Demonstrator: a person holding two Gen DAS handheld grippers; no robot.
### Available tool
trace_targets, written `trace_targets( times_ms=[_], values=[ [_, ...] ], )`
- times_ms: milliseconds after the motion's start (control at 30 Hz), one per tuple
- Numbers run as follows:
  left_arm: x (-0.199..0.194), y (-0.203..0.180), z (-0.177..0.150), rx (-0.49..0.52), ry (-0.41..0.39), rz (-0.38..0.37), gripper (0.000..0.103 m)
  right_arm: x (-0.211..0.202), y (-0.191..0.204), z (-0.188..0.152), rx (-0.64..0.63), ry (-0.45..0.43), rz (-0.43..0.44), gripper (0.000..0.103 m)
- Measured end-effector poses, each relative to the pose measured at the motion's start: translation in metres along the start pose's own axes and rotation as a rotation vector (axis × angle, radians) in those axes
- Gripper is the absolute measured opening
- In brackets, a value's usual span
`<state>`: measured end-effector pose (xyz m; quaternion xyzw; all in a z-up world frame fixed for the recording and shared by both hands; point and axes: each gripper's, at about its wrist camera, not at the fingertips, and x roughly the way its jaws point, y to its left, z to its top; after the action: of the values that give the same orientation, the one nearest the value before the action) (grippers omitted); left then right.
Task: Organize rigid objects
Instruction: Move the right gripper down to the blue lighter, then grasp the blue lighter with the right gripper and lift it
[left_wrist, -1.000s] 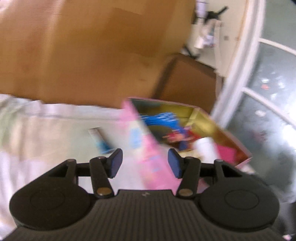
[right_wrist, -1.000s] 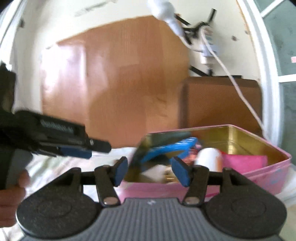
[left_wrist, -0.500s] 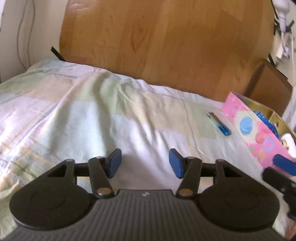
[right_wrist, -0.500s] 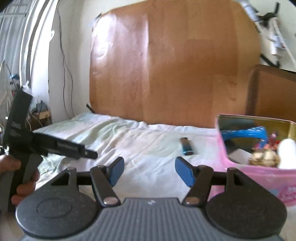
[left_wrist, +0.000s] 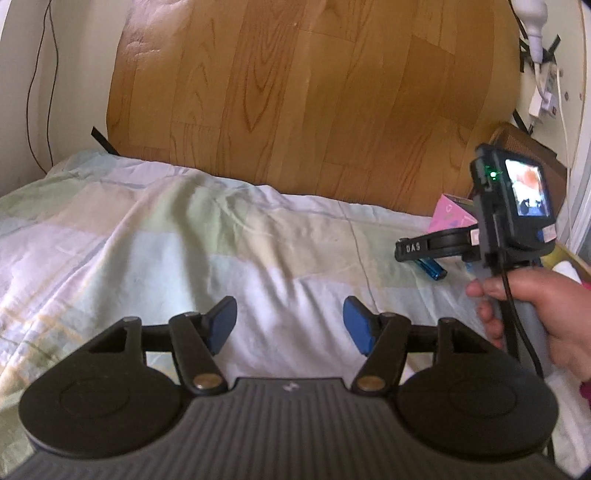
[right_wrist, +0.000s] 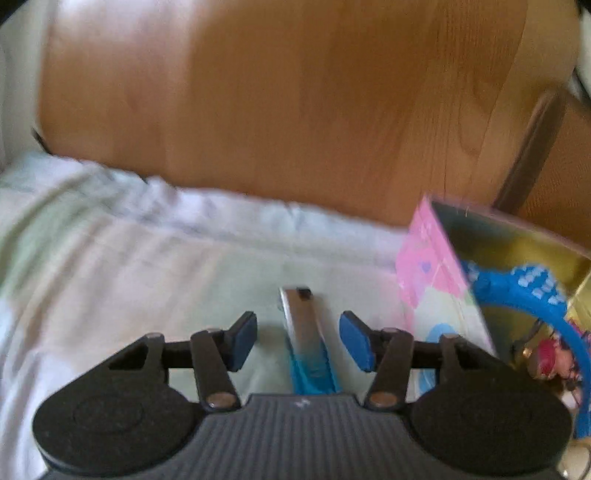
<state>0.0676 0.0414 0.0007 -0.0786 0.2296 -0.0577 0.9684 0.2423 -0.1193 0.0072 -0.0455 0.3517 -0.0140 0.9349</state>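
Right hand-held gripper (right_wrist: 298, 341), fingers spread, straddles the lighter (right_wrist: 310, 347) on the bed.

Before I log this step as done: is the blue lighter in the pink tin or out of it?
Out. The lighter lies flat on the bedsheet, left of the pink tin, between the open right gripper fingers, not gripped.

Translucent blue plastic lighter (right_wrist: 309, 343), metal-capped

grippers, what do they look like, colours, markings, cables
Both are matte black: two round discs beside a ribbed grey plate, brass pivot pins, thin arms with blue pads. The left claw and right claw match. In the left view the right unit carries a lit screen, a green light, "DAS" lettering, a black cable and a grey handle in a bare hand.
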Motion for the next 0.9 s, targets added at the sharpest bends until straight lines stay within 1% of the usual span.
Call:
trace_targets(
  times_ms=[33, 67, 133, 233, 367, 400, 467, 500, 533, 567, 633, 700, 800, 900],
  values=[
    [0.000, 0.000, 0.000, -0.007, 0.000, -0.002, 0.066, -0.001, -0.004, 0.001, 0.029, 0.015, 0.030, 0.037],
    [-0.001, 0.001, 0.000, -0.013, -0.001, -0.004, 0.066, -0.004, -0.006, -0.001, 0.054, 0.025, 0.062, 0.024],
    [0.000, 0.001, 0.000, -0.022, -0.001, -0.007, 0.066, -0.014, -0.003, -0.011, 0.060, 0.025, 0.106, 0.024],
    [0.000, 0.003, 0.001, -0.037, 0.001, -0.009, 0.066, -0.043, 0.005, -0.035, 0.030, 0.006, 0.224, 0.024],
    [0.000, 0.005, 0.001, -0.055, 0.004, -0.005, 0.067, -0.100, 0.017, -0.084, -0.098, -0.028, 0.386, 0.025],
    [0.000, 0.005, 0.001, -0.057, 0.006, -0.004, 0.067, -0.119, 0.019, -0.101, -0.148, -0.041, 0.428, 0.025],
    [0.000, 0.004, 0.001, -0.051, 0.011, -0.006, 0.067, -0.146, 0.022, -0.119, -0.230, -0.065, 0.475, 0.025],
    [0.001, 0.003, 0.001, -0.042, 0.018, -0.010, 0.067, -0.160, 0.021, -0.128, -0.245, -0.095, 0.479, 0.025],
    [0.002, 0.001, 0.001, -0.033, 0.025, -0.013, 0.067, -0.173, 0.015, -0.138, -0.237, -0.121, 0.483, 0.027],
    [0.002, -0.001, 0.001, -0.021, 0.030, -0.013, 0.067, -0.181, 0.007, -0.144, -0.214, -0.138, 0.486, 0.032],
    [0.002, -0.005, 0.000, 0.004, 0.038, -0.010, 0.067, -0.192, -0.010, -0.157, -0.151, -0.151, 0.494, 0.036],
    [0.003, -0.007, -0.001, 0.020, 0.046, -0.003, 0.072, -0.193, -0.023, -0.162, -0.095, -0.149, 0.488, 0.038],
    [0.002, -0.009, -0.002, 0.034, 0.054, 0.011, 0.072, -0.190, -0.053, -0.163, 0.067, -0.141, 0.519, 0.042],
    [0.001, -0.009, -0.003, 0.037, 0.056, 0.027, 0.072, -0.170, -0.073, -0.158, 0.202, -0.094, 0.567, 0.042]
  ],
)
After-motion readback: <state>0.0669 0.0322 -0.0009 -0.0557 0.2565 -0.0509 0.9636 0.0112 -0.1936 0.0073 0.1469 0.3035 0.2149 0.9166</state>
